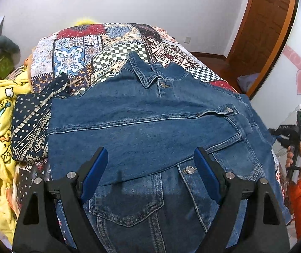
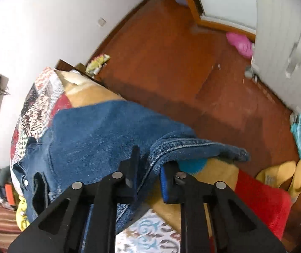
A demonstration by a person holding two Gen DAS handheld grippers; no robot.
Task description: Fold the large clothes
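The left gripper (image 1: 150,158) hangs spread over the jacket (image 1: 150,122) while the right gripper (image 2: 148,166) pinches its sleeve (image 2: 192,147), likely to fold it inward.

Blue denim jacket (image 1: 142,122), patchwork bedspread (image 1: 100,48), yellow blanket (image 1: 0,113), prob. cartoon-print.

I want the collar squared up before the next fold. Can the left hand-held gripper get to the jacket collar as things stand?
Probably yes. The left hand-held gripper is open and empty above the denim jacket, and the collar lies exposed straight ahead with nothing across it.
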